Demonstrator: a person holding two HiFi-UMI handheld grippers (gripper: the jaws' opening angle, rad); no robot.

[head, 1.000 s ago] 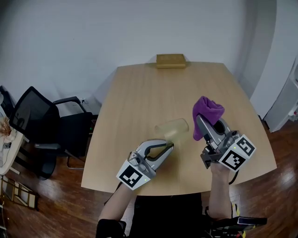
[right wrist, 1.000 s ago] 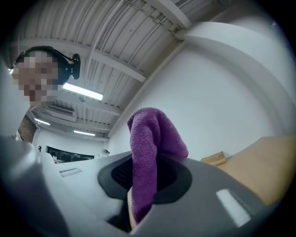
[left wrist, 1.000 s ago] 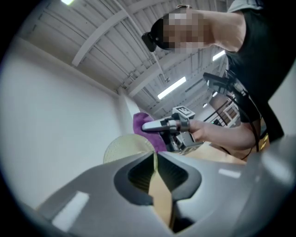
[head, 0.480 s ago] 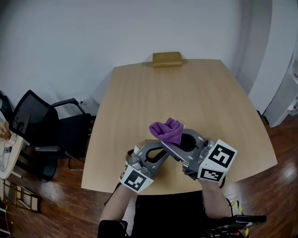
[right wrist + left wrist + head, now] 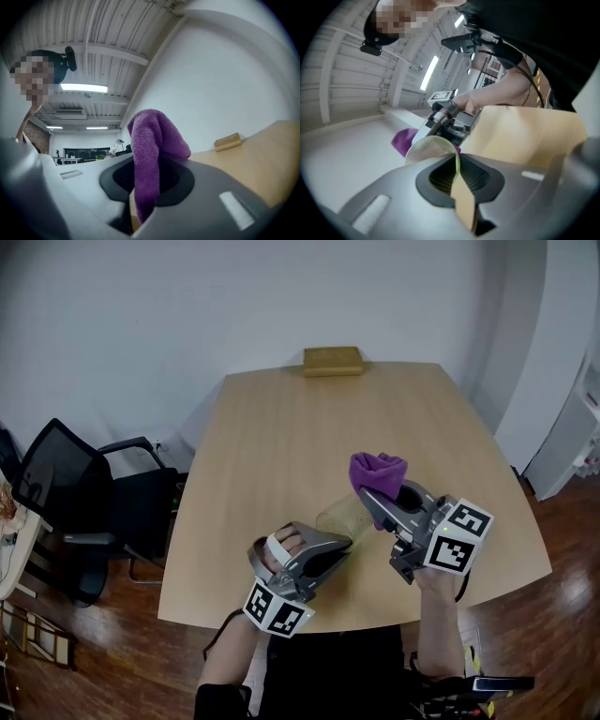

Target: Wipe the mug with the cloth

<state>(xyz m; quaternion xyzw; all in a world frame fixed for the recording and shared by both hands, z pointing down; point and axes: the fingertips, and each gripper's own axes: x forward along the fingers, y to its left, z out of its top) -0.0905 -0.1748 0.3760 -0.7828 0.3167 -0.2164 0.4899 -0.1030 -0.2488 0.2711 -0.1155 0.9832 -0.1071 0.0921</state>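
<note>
A translucent, pale yellow-green mug hangs on its side above the near part of the wooden table. My left gripper is shut on the mug's wall. In the left gripper view the thin rim runs between the ribbed pads. Those jaws have just been closing a little, with the wall still between them. My right gripper is shut on a purple cloth, just right of the mug's mouth. The right gripper view has the cloth standing up out of the jaws. From the left gripper's side, the cloth lies behind the mug.
A tan block lies at the table's far edge, also in the right gripper view as the tan block. A black office chair stands left of the table. A white cabinet is at the right.
The right gripper swept the cloth left onto the mug's mouth, then back right and up. The left gripper rolled, and the mug with it, and sank slightly.
</note>
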